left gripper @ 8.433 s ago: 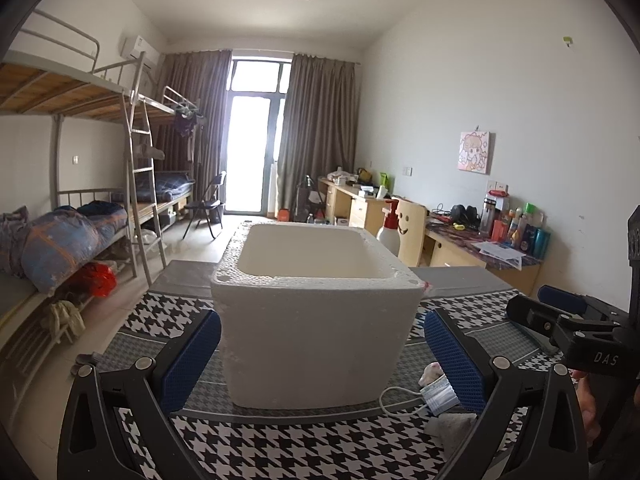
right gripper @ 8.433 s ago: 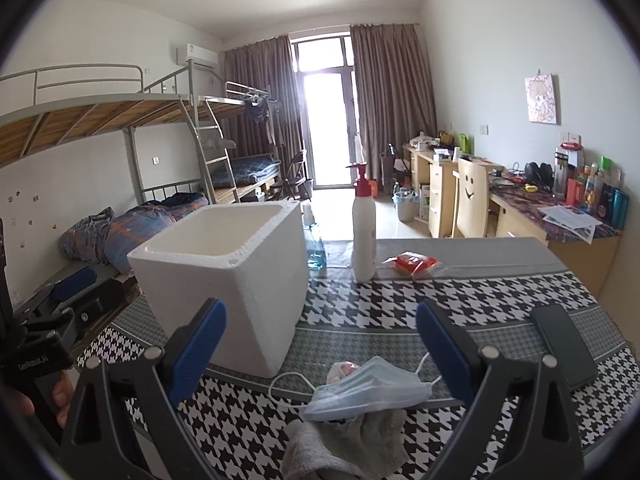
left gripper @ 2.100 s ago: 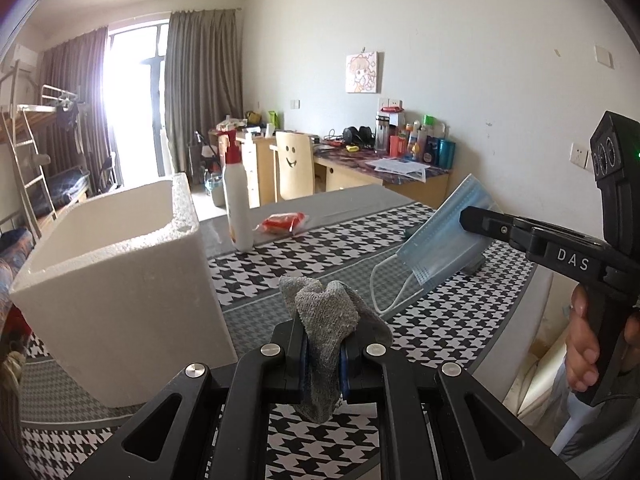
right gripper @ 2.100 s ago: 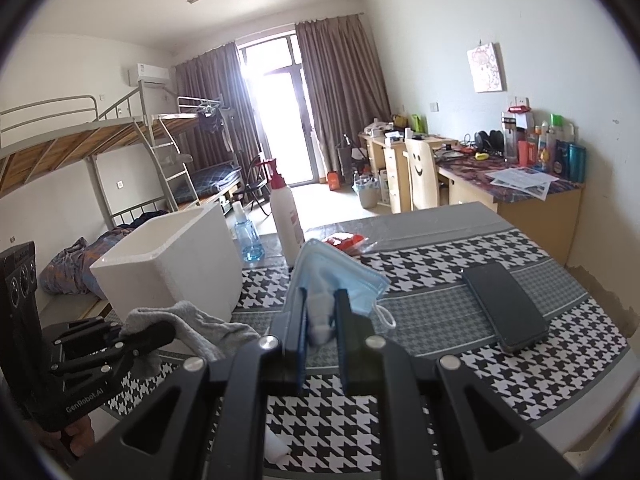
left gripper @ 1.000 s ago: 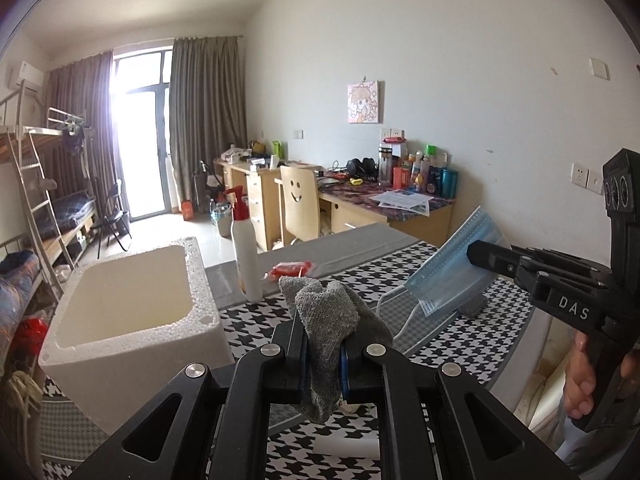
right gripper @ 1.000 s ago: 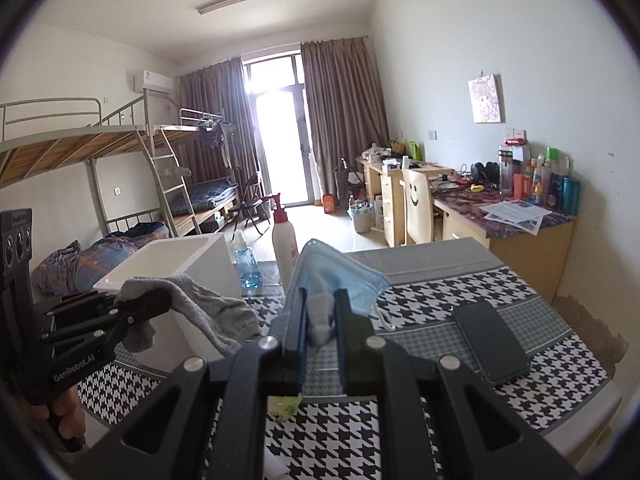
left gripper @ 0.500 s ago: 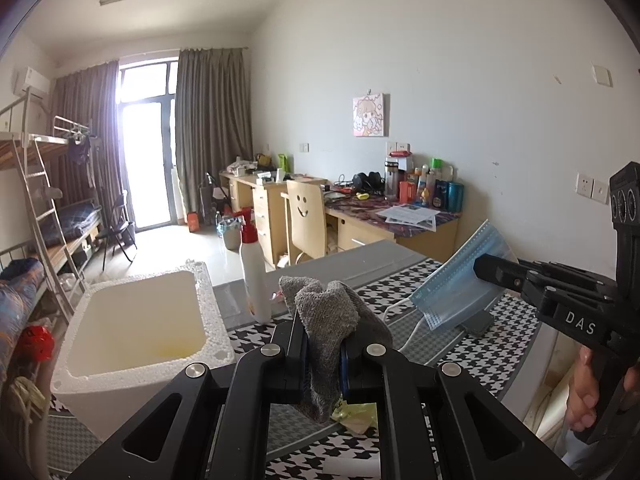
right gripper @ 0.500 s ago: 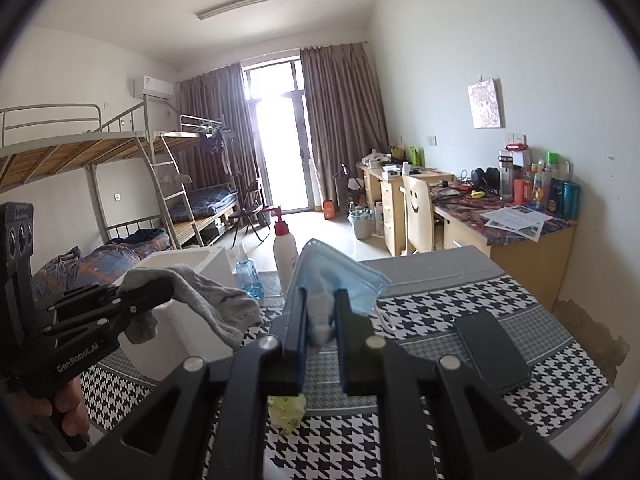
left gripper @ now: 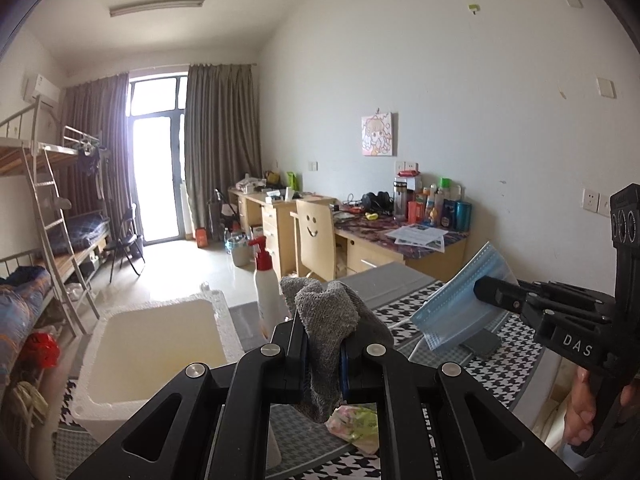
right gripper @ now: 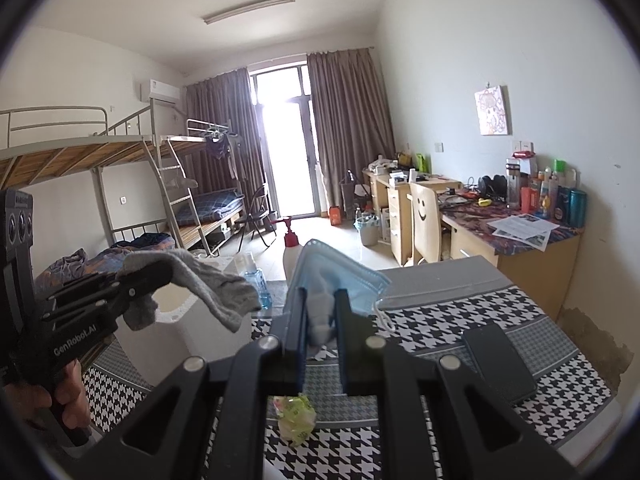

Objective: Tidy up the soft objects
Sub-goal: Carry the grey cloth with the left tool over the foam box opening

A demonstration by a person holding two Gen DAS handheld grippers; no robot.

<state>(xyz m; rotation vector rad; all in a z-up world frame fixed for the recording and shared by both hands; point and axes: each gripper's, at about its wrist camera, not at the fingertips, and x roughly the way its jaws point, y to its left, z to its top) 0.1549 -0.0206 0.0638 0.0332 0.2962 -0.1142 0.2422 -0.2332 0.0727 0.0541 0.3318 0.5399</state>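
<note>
Sock point(left gripper: 326, 328) pinched between left jaws; mask point(right gripper: 340, 280) between right jaws.

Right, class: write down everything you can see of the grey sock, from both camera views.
The grey sock is a soft, fuzzy knit, crumpled and limp. The left gripper is shut on its middle and holds it in the air, so nothing else touches it. One bunched end sticks up above the fingers; in the right wrist view the longer end droops down. It hangs near the open white foam box, not in it.
</note>
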